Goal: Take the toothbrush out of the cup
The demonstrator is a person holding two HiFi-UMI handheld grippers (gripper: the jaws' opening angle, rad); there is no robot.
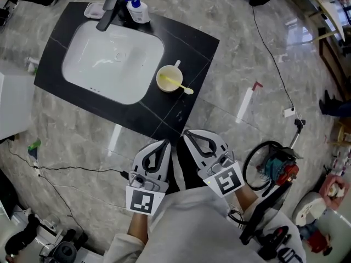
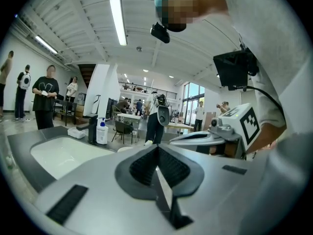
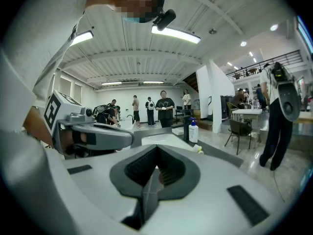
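Left gripper point(image 1: 164, 143) and right gripper point(image 1: 187, 133) are seen clenched, empty. The toothbrush point(image 1: 181, 85), judged light, stiff and slick, is best pinched where it overhangs the cup point(image 1: 164, 76).

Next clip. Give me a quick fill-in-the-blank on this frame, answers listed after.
The toothbrush sticks out of the ___ cup.
The cup stands on the black counter, to the ___ of the sink in the head view.
Both the left gripper and the right gripper have their fingers ___, with nothing between them.
Missing words: yellow; right; shut.
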